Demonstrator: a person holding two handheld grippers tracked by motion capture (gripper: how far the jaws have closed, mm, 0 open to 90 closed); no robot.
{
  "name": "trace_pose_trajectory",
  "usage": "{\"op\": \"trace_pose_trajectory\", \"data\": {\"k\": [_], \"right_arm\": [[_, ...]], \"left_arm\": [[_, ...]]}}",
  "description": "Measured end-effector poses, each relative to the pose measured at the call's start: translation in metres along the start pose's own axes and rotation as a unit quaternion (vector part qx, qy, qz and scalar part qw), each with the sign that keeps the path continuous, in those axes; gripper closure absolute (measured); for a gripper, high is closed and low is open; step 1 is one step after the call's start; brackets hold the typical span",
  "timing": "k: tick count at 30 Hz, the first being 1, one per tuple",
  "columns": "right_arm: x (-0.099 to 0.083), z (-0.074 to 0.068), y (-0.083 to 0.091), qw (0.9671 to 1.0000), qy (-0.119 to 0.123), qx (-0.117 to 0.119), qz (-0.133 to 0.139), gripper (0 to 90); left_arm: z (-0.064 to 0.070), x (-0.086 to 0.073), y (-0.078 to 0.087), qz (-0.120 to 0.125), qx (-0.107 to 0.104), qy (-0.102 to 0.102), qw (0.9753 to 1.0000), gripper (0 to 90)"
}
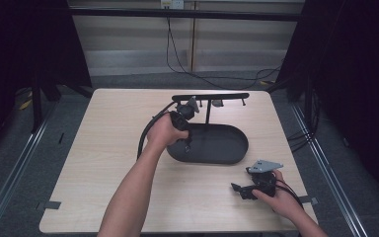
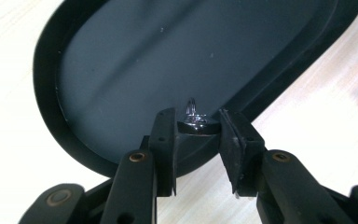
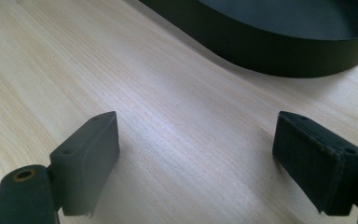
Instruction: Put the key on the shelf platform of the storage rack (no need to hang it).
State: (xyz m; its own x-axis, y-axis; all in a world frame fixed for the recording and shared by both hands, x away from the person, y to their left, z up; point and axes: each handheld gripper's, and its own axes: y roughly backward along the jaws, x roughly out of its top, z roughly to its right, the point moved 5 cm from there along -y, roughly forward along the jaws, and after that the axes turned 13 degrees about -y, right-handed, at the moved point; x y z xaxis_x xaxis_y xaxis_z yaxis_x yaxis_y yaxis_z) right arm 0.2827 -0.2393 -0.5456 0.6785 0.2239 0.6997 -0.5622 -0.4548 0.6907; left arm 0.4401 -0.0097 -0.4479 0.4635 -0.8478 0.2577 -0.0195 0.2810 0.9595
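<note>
Two grippers on a wooden table (image 1: 103,163), left gripper (image 2: 196,135) pinching a small shiny metal piece (image 2: 195,122) over black oval tray (image 2: 121,70), right gripper (image 3: 196,154) spread wide, no readable writing.

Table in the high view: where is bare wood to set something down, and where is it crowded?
The table is bare left of the oval black tray and along the near edge, up to the right gripper. The tray's left end is crowded: the left gripper holds a small shiny metal piece there, beside the T-shaped stand.

A light wooden table (image 1: 103,163) carries 1 black oval tray (image 1: 227,148).
</note>
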Motion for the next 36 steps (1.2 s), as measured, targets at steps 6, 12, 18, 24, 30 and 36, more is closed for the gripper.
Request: {"op": "trace_pose_trajectory", "data": {"k": [6, 12, 18, 24, 30, 36], "right_arm": [[0.000, 0.000, 0.000, 1.0000, 0.000, 0.000, 0.000, 14.2], [0.000, 0.000, 0.000, 1.0000, -0.001, 0.000, 0.000, 14.2], [0.000, 0.000, 0.000, 1.0000, 0.000, 0.000, 0.000, 14.2], [0.000, 0.000, 0.000, 1.0000, 0.000, 0.000, 0.000, 14.2], [0.000, 0.000, 0.000, 1.0000, 0.000, 0.000, 0.000, 14.2], [0.000, 0.000, 0.000, 1.0000, 0.000, 0.000, 0.000, 14.2]], "left_arm": [[0.001, 0.002, -0.003, 0.003, 0.005, -0.005, 1.0000, 67.5], [0.003, 0.002, -0.013, 0.002, 0.006, -0.005, 1.0000, 67.5], [0.002, -0.002, -0.021, -0.001, -0.002, 0.002, 1.0000, 67.5], [0.003, -0.002, -0.022, 0.008, -0.003, 0.000, 1.0000, 67.4], [0.003, -0.003, -0.029, 0.004, -0.002, 0.005, 1.0000, 67.4], [0.002, -0.003, -0.034, 0.004, -0.001, -0.001, 1.0000, 67.4]]}}
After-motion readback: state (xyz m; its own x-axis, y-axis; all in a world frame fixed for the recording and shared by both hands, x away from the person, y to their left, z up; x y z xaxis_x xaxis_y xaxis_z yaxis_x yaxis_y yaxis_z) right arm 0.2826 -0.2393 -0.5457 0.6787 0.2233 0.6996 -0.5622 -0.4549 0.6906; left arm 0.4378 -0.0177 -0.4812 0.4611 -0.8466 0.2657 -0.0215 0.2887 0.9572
